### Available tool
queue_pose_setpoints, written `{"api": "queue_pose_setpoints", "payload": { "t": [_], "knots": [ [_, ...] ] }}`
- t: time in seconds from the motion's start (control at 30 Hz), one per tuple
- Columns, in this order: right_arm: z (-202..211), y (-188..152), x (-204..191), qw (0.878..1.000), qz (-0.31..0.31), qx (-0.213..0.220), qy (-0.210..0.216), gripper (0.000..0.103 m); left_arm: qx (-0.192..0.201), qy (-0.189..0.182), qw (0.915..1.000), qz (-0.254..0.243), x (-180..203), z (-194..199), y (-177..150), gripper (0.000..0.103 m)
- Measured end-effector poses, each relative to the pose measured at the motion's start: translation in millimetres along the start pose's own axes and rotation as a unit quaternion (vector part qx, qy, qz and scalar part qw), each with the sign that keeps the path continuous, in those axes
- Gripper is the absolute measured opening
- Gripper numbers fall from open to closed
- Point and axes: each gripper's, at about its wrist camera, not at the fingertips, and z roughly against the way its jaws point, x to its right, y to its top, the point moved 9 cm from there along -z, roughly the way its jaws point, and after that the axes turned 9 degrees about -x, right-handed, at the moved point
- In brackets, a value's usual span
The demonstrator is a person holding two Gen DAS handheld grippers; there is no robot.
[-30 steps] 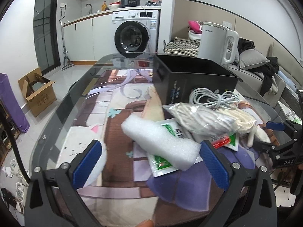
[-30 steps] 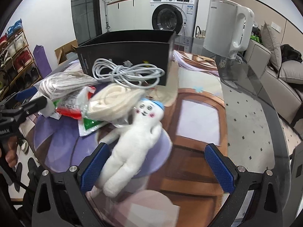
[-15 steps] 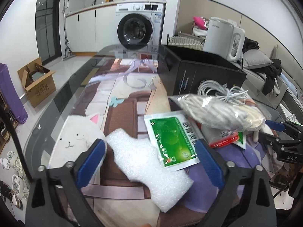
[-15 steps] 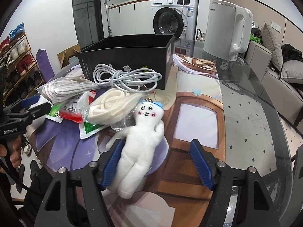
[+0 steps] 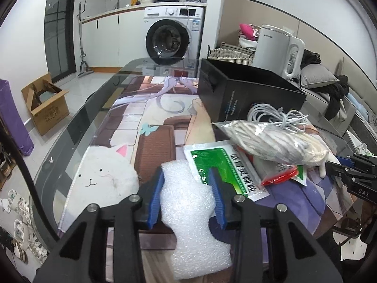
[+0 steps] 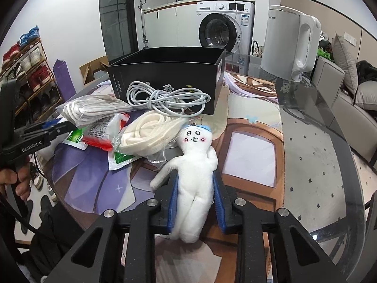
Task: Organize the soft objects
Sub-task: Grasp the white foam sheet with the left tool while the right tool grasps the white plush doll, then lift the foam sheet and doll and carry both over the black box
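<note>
Doll (image 6: 195, 179) lies near bare table edge (image 6: 348, 188), right side open.

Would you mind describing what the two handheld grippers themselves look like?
Both are matte black frames with silver round bolts and two fingers faced with ribbed blue pads. The left gripper shows white "GenRobot.AI" lettering on its side in the right wrist view; the right gripper shows "DAS" in the left wrist view. A bare hand and black cable show beside the left one.
</note>
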Motion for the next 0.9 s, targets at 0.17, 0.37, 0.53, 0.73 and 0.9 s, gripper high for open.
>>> {"api": "queue_pose_setpoints", "payload": {
  "t": [0.17,0.37,0.53,0.73,0.9],
  "knots": [
    [1.8,-1.1,4.8,1.000,-0.002,0.004,-0.006,0.026,0.015,-0.005,0.9999,-0.003,2.4,8.5,4.6,0.036],
    [10.3,-2.1,19.0,1.000,-0.017,0.016,-0.015,0.026,0.033,-0.010,0.9994,-0.001,4.9,21.2,12.2,0.036],
    [25.1,4.4,25.8,0.999,-0.027,0.042,-0.016,0.026,0.048,-0.020,0.9987,-0.004,12.0,33.0,18.6,0.036],
    [43.2,13.8,16.7,0.997,-0.024,0.073,0.001,0.026,0.062,-0.029,0.9976,-0.004,18.9,44.8,30.6,0.036],
    [53.3,22.3,11.4,0.995,-0.026,0.092,0.013,0.026,0.074,-0.047,0.9962,-0.005,28.2,54.7,42.6,0.036]
  ]
}}
